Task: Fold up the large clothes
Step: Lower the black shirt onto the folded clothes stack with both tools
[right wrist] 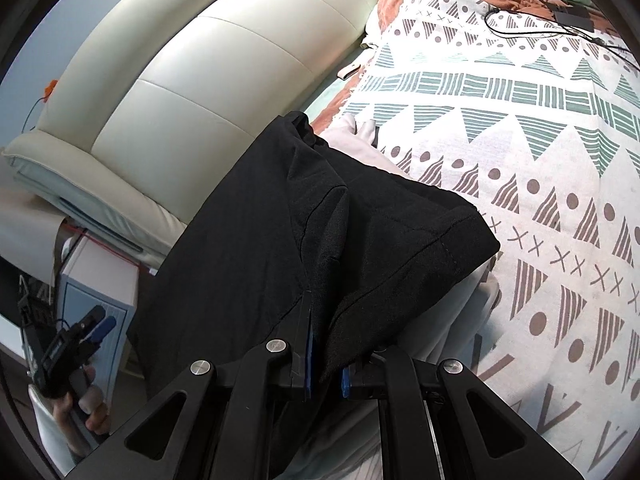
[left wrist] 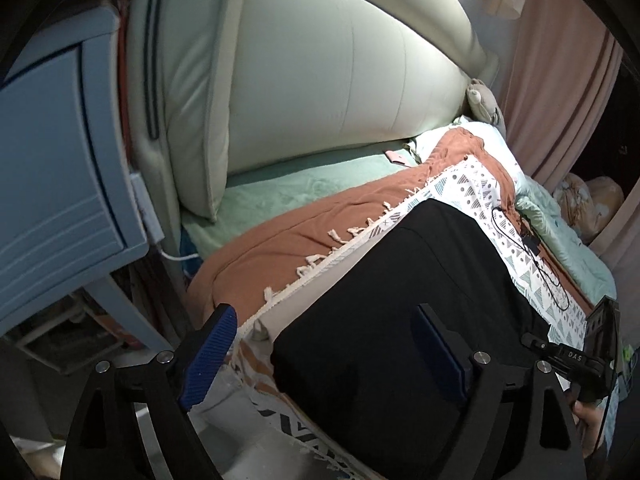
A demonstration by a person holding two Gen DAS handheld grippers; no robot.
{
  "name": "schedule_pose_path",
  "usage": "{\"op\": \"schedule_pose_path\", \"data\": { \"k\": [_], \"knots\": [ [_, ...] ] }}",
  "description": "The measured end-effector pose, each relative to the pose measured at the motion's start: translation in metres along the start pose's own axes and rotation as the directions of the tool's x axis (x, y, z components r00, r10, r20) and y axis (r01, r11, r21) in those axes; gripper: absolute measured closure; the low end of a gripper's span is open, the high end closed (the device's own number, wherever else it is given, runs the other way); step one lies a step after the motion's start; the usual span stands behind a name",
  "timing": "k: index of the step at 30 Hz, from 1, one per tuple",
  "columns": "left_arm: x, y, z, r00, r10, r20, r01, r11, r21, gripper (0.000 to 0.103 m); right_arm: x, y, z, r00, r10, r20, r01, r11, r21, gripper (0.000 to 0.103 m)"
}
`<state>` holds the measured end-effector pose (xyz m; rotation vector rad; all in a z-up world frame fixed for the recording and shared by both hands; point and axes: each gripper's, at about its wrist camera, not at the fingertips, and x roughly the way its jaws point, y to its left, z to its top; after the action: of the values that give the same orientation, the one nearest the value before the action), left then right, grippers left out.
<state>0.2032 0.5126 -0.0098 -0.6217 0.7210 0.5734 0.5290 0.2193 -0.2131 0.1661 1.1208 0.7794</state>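
Black garment (right wrist: 248, 216), a large dark piece of clothing, lies across the near edge of the bed (left wrist: 280, 184) on top of a white patterned blanket (right wrist: 500, 128), with pale cloth (right wrist: 452, 320) showing under it and a rust-brown spread (left wrist: 280, 236) beyond. It looks soft, limp and light, a thin knit that will sag and drape wherever it is not supported, so it is best taken at a hem, seam or corner, where the doubled fabric gives the pads something to bite. The right gripper (right wrist: 326, 376) does just that: its jaws are pressed together, pinching a bunched fold of the black fabric near a stitched edge. The left gripper (left wrist: 320, 352) stands with its jaws spread wide and nothing between the pads, off the side of the bed with the garment ahead of it; my guess is it wants the far hem or corner. No box or basket for clothes is in view; a pale blue drawer unit (left wrist: 56, 184) stands beside the bed, its contents hidden.
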Motion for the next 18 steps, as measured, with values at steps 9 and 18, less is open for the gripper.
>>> {"op": "schedule_pose_path", "data": {
  "k": [9, 18],
  "knots": [
    [0.037, 0.027, -0.063, 0.991, -0.108, -0.082, 0.086, 0.969, -0.231, 0.013, 0.004, -0.002, 0.001, 1.0, -0.012, -0.012, 0.012, 1.0, -0.015, 0.092],
    [0.066, 0.011, -0.074, 0.964, -0.238, -0.114, 0.193, 0.931, -0.311, 0.043, 0.002, 0.016, 0.011, 0.998, -0.061, -0.002, 0.061, 0.993, -0.098, 0.093]
  ]
}}
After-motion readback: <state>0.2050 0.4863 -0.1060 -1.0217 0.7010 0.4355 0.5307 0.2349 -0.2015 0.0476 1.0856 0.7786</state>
